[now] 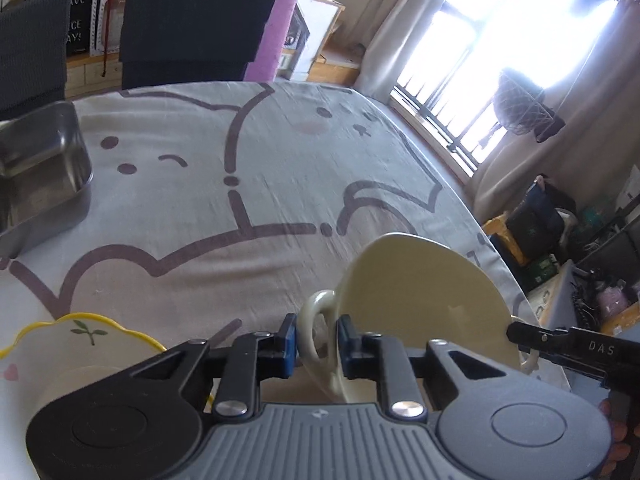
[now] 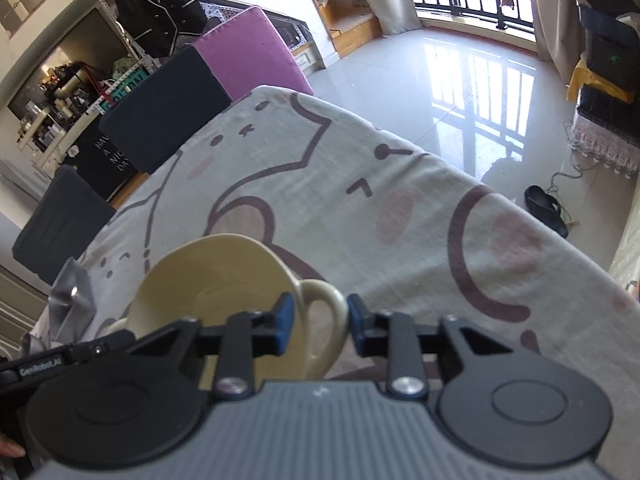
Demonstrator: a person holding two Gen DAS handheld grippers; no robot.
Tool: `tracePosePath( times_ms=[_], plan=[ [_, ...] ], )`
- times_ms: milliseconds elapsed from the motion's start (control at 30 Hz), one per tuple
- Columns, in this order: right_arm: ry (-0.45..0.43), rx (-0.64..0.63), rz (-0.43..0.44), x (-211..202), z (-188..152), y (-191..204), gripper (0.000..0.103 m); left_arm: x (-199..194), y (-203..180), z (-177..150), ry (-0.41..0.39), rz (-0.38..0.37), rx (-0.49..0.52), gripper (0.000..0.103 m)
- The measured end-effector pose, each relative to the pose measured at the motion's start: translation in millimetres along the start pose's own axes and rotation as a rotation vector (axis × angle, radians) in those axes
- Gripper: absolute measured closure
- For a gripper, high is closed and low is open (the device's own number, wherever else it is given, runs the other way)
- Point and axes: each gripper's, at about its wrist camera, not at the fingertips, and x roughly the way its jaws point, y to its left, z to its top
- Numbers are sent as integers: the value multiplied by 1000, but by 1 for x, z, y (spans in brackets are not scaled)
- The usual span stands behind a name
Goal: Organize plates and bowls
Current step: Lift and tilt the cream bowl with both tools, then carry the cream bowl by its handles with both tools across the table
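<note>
Both sets of jaws are wrapped around the loop handles of the same cream bowl (image 1: 420,300); the left gripper (image 1: 317,344) has its blue pads either side of one handle and looks clamped on it, the right gripper (image 2: 320,320) straddles the other handle but there's a visible gap on its right pad, so I honestly can't tell if that one is biting or just hovering around it; the bowl itself is held tilted, rim tipped well up, over the near part of the table (image 1: 280,184) with the cartoon cloth; a scalloped yellow-rimmed dish (image 1: 80,336) sits just beside the left gripper and a steel tray (image 1: 44,168) is well apart at the far left; what worries me is the grip; thin rounded glazed handles probably slide easily between flat pads, and if the two hands move out of sync the bowl could twist and pop out of the looser side; it's also close to the table edge on the right, so a slip there likely means floor, not cloth; swinging left could clip the scalloped dish too.
</note>
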Motion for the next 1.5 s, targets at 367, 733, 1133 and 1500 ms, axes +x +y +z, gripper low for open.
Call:
tracePosePath(
  times_ms=[367,733,1133,1500],
  plan=[
    [22,-81,-7,4,-4,6,71,12,8,4,44,-46,-32,82],
    [58,-109,26,9,-3,2,71,20,3,13,99,-53,73,80],
    [40,-142,-1,11,-3,8,71,21,-8,7,46,2,135,78],
    [-11,-177,-2,-3,-5,19,71,3,-10,5,7,8,118,77]
  ],
)
